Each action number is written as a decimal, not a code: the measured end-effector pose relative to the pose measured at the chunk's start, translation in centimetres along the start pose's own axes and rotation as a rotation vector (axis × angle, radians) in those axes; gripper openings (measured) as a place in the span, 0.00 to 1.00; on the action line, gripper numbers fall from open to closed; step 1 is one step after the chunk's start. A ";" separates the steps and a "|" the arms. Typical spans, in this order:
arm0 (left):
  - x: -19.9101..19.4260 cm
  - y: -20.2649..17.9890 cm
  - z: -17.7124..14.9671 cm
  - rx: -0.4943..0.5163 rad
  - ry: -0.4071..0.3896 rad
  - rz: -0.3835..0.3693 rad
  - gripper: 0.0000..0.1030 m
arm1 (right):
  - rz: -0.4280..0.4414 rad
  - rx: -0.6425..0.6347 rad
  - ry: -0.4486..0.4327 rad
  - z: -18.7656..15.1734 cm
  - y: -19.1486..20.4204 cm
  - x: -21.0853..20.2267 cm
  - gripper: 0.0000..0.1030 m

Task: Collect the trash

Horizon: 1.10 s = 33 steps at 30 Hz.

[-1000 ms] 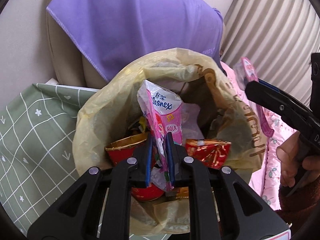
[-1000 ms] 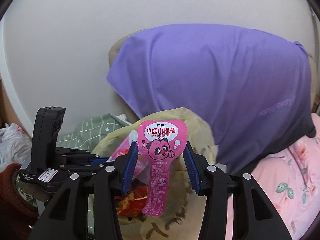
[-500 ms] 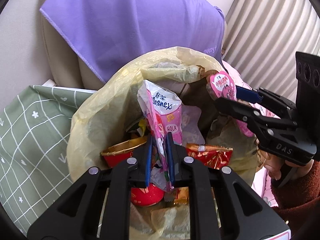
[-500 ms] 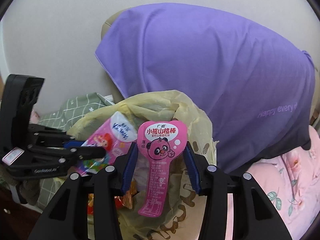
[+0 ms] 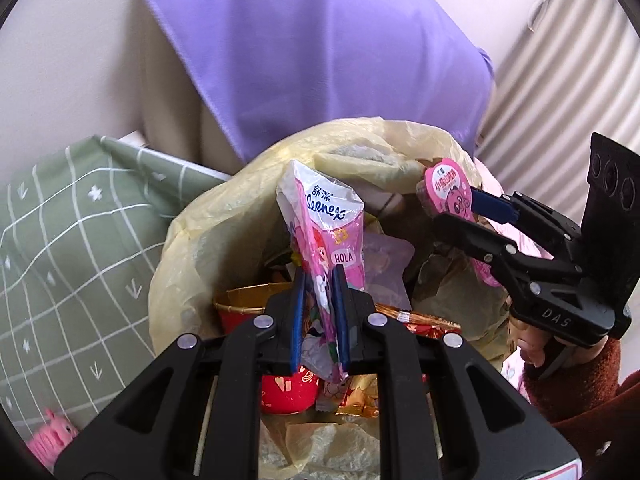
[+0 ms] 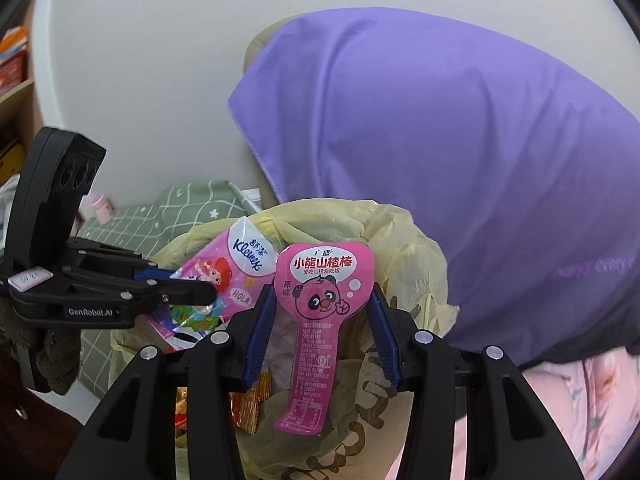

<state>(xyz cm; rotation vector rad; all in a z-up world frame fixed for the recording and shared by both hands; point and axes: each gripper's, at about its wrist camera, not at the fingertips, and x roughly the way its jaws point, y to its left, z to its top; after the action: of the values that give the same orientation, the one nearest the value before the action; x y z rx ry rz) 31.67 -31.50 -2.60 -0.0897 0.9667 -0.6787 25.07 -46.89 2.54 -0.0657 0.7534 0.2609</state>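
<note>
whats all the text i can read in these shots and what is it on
"Kleenex", "舒洁", "HOLA": tissue pack
"广盛", "小熊山楂棒", "原味": pink snack wrapper; its small print is unreadable
"GenRobot.AI": left gripper
"DAS": right gripper
"every": purple cloth; rest blurred
Yellow trash bag lettering: unreadable

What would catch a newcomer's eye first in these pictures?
Two bright pink wrappers stand out: a crumpled pink Kleenex tissue packet clamped in the left gripper, and a spoon-shaped pink panda snack wrapper in the right gripper. Both hang over an open, trash-filled yellow plastic bag, before a draped purple cloth.
</note>
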 end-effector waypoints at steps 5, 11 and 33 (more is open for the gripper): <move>-1.0 0.1 -0.8 -0.041 -0.031 0.071 0.12 | 0.041 -0.026 0.018 -0.2 -0.2 0.7 0.43; -1.3 0.5 -2.0 -0.059 -0.026 0.089 0.14 | 0.030 -0.018 0.020 -0.4 -0.1 0.6 0.43; -9.1 2.2 -5.8 -0.120 -0.200 0.084 0.73 | -0.106 0.125 0.033 -2.4 4.7 -2.5 0.58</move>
<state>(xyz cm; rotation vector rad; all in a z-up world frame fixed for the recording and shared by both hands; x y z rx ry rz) 24.73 -23.30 -0.16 -0.2177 0.8135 -0.5234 20.50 -43.20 2.73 0.0088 0.7951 0.1121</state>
